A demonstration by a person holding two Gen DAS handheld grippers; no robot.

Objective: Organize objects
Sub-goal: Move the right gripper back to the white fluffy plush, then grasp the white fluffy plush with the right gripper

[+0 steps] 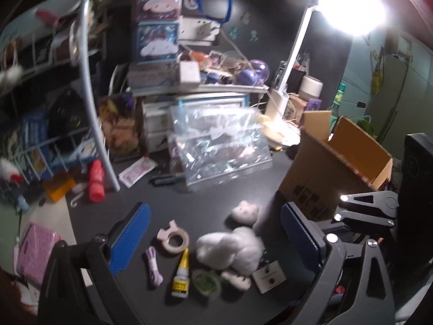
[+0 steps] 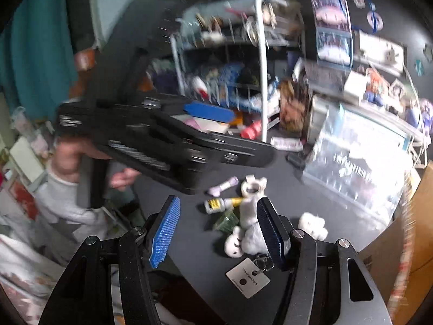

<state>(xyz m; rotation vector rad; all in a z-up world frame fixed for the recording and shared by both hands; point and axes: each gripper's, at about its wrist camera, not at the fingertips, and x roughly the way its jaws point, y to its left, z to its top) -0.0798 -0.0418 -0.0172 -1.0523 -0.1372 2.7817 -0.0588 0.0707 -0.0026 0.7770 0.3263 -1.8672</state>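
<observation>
Your left gripper (image 1: 216,241) and right gripper (image 2: 219,230) gaped empty; the near white card tag (image 2: 248,276) read "The Green Party".

One glue bottle (image 1: 180,276), two tape rolls (image 1: 174,239), one cardboard box (image 1: 335,168).

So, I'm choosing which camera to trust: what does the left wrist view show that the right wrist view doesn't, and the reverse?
Only the left wrist view shows the lit desk lamp and the open inside of the cardboard box. Only the right wrist view shows the person's hand, white sleeve and the whole left gripper from outside. Both show the white plush toy, glue bottle, tape roll and wire rack.
</observation>
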